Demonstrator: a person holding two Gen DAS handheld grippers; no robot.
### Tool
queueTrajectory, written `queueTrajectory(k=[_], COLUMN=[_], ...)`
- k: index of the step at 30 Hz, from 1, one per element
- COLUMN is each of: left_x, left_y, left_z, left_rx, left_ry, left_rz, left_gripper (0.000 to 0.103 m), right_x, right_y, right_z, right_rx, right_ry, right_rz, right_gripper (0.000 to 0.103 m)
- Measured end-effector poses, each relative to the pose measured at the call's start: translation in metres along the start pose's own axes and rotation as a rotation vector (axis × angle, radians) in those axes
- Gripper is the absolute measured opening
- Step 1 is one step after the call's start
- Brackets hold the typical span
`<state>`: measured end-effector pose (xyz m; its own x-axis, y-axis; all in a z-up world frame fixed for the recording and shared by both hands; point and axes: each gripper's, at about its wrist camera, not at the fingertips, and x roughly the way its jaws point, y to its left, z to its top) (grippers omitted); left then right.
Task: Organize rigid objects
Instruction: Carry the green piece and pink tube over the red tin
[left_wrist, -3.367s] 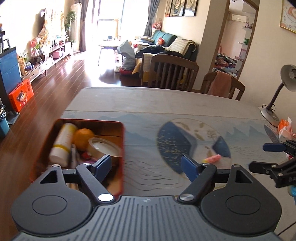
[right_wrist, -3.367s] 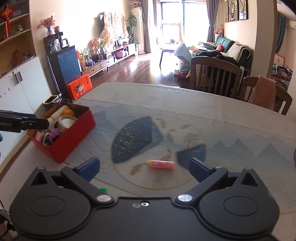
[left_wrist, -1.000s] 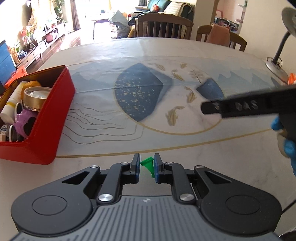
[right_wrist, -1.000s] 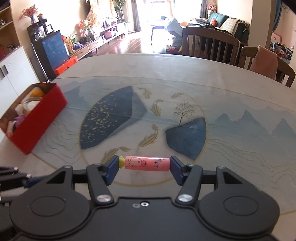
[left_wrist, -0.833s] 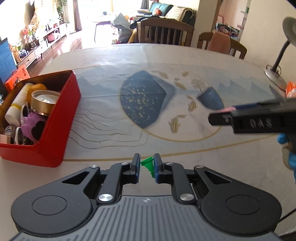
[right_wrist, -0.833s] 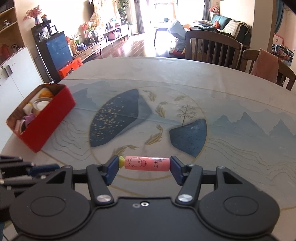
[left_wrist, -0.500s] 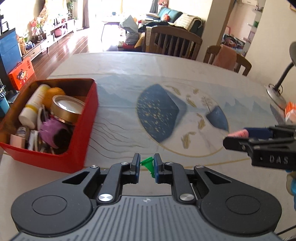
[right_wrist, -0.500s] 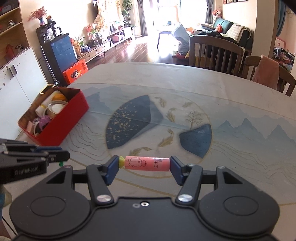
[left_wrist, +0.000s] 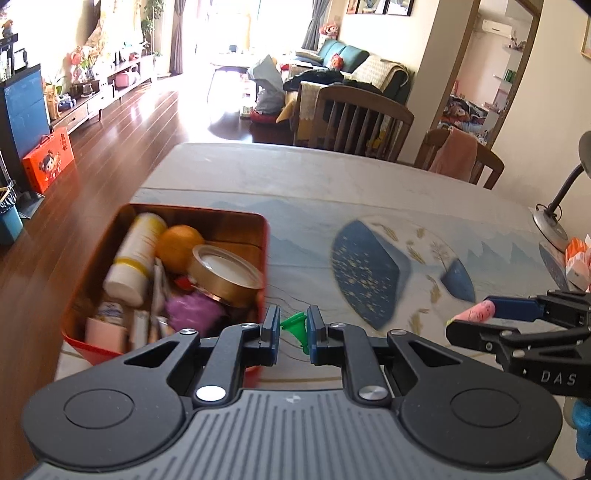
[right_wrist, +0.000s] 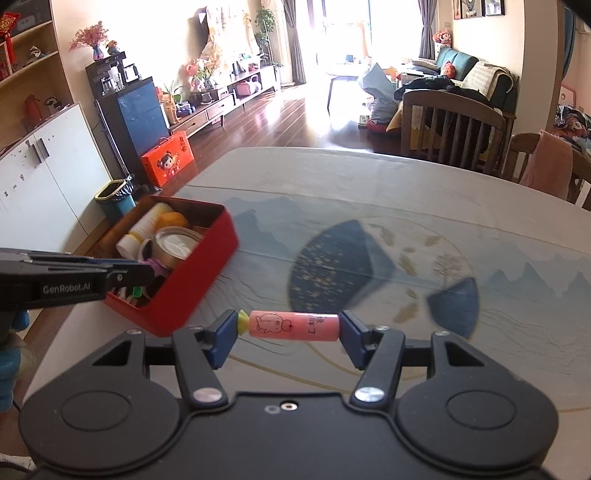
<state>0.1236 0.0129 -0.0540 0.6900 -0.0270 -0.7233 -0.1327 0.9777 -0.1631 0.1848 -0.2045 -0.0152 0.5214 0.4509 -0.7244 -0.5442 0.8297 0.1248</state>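
My left gripper (left_wrist: 291, 329) is shut on a small green plastic piece (left_wrist: 296, 326) and hovers at the near right corner of the red box (left_wrist: 258, 225). The box holds a white bottle (left_wrist: 135, 254), an orange (left_wrist: 177, 243), a gold-lidded tin (left_wrist: 225, 271) and a purple item (left_wrist: 192, 310). My right gripper (right_wrist: 288, 326) is shut end to end on a pink tube (right_wrist: 293, 325) with a yellow tip, held above the table to the right of the red box (right_wrist: 207, 266). The left gripper (right_wrist: 136, 291) shows over that box's near corner in the right wrist view.
The table (left_wrist: 332, 184) has a blue fan and fish print. A desk lamp (left_wrist: 554, 221) and orange-white packets (left_wrist: 578, 258) stand at its right edge. Wooden chairs (left_wrist: 354, 122) stand behind the far edge. A bin (right_wrist: 114, 199) stands on the floor to the left.
Both grippers have carried their objects left toward the red box. The left gripper now hangs at the box's near right corner; the pink tube has come closer to the box.
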Motion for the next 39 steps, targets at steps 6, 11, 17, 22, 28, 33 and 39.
queueTrajectory(k=[6, 11, 17, 22, 28, 33, 39], left_x=[-0.007, -0.007, -0.003, 0.006, 0.029, 0.046, 0.061], left_y=[0.036, 0.065, 0.095, 0.116, 0.138, 0.149, 0.158], left_z=[0.009, 0.014, 0.02, 0.029, 0.042, 0.048, 0.053], left_rx=[0.001, 0.001, 0.003, -0.006, -0.012, 0.002, -0.004], left_ry=[-0.013, -0.015, -0.019, -0.021, 0.001, 0.007, 0.008], left_rz=[-0.004, 0.002, 0.01, 0.016, 0.026, 0.041, 0.046], left_gripper=[0.015, 0.015, 0.015, 0.015, 0.015, 0.015, 0.015], right_x=[0.01, 0.021, 0.038, 0.056, 0.082, 0.106, 0.13], right_y=[0.037, 0.064, 0.098, 0.123, 0.15, 0.164, 0.174], right_z=[0.009, 0.015, 0.022, 0.028, 0.034, 0.041, 0.046], right_rx=[-0.013, -0.019, -0.054, -0.089, -0.164, -0.203, -0.211], right_ry=[-0.012, -0.016, -0.012, 0.006, 0.032, 0.043, 0.059], right_rz=[0.008, 0.016, 0.03, 0.038, 0.03, 0.016, -0.005], right_gripper=[0.059, 0.059, 0.059, 0.059, 0.059, 0.059, 0.059])
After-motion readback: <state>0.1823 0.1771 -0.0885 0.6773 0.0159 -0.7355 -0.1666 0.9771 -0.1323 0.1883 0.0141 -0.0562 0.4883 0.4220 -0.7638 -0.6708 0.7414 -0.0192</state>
